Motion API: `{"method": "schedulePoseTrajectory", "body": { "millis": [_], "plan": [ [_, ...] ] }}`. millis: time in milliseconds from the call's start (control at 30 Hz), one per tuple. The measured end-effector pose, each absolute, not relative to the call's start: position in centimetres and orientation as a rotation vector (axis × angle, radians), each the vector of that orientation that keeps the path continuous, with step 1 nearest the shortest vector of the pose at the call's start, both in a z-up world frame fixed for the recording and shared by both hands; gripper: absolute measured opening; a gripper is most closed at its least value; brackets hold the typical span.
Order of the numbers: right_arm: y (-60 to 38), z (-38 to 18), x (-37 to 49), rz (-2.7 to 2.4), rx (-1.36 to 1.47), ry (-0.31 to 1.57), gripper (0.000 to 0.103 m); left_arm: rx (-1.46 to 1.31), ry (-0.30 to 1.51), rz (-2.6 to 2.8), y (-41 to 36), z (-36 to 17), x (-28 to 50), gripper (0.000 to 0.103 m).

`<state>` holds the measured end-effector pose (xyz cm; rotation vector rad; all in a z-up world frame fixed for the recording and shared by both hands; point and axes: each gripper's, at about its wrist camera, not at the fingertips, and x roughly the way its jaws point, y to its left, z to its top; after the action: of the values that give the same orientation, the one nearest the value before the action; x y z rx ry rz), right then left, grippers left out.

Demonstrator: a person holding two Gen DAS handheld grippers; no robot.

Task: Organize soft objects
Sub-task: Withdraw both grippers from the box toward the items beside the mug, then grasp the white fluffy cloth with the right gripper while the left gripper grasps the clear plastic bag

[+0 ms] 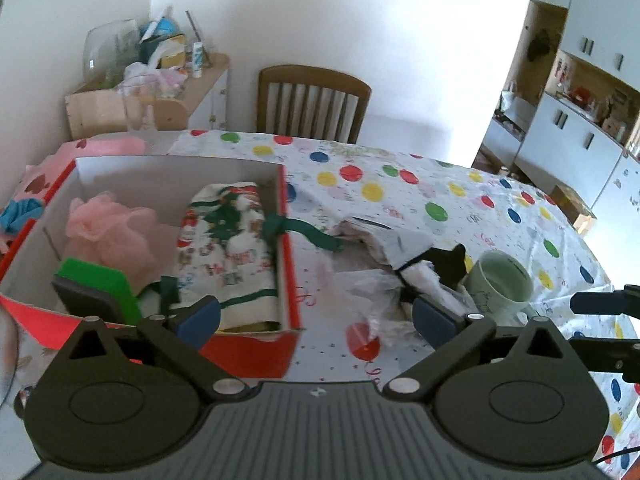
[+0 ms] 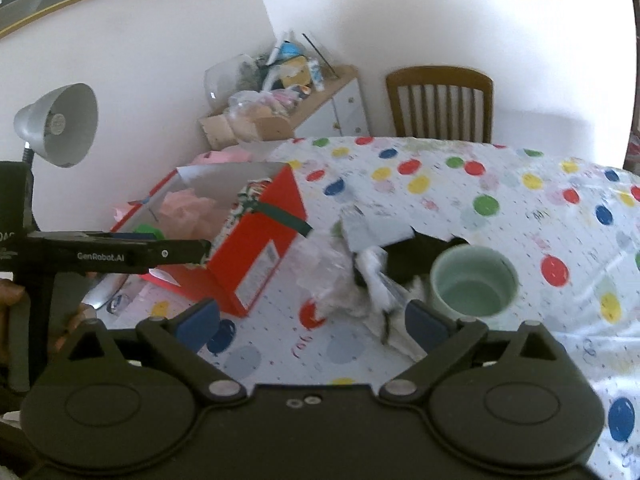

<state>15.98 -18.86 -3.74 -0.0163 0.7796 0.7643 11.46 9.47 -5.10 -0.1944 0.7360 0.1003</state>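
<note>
A red box (image 1: 290,264) with a white inside stands on the dotted tablecloth. In it lie a pink mesh puff (image 1: 108,228), a Christmas-print cloth (image 1: 228,248) with a green ribbon over the box wall, and a green sponge (image 1: 102,288). My left gripper (image 1: 316,316) is open and empty over the box's near right corner. A heap of white, grey and black cloth (image 2: 376,268) with clear plastic (image 2: 324,276) lies beside the box (image 2: 256,248). My right gripper (image 2: 312,320) is open and empty just before the heap.
A pale green mug (image 2: 474,284) stands right of the heap, also in the left wrist view (image 1: 502,284). A wooden chair (image 1: 312,104) is at the far table edge. A cluttered side cabinet (image 1: 160,80) stands at back left. A grey desk lamp (image 2: 60,124) is at the left.
</note>
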Motion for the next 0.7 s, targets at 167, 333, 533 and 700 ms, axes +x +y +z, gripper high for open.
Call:
{"method": "schedulePoseTrajectory", "body": {
  "millis": [167,333,533,700],
  "plan": [
    [-20.0,-4.3,16.2,0.729,-0.031,0.783,0.097,-0.168,0.766,0.056,6.9,-6.2,12.6,0.103],
    [-19.5,-4.9,15.9,0.754,-0.115,0.770,0.095,-0.145,0.767,0.047,4.6,-7.6,13.9,0.103],
    [-19.1,-5.8,16.8,0.759,-0.166,0.779,0.088,-0.128,0.780,0.031,3.1,-9.4,15.7,0.103],
    [-18.5,-7.4,16.9,0.750,-0.226,0.788,0.076,-0.098,0.802,0.049,2.7,-10.9,17.1,0.103]
  ]
}}
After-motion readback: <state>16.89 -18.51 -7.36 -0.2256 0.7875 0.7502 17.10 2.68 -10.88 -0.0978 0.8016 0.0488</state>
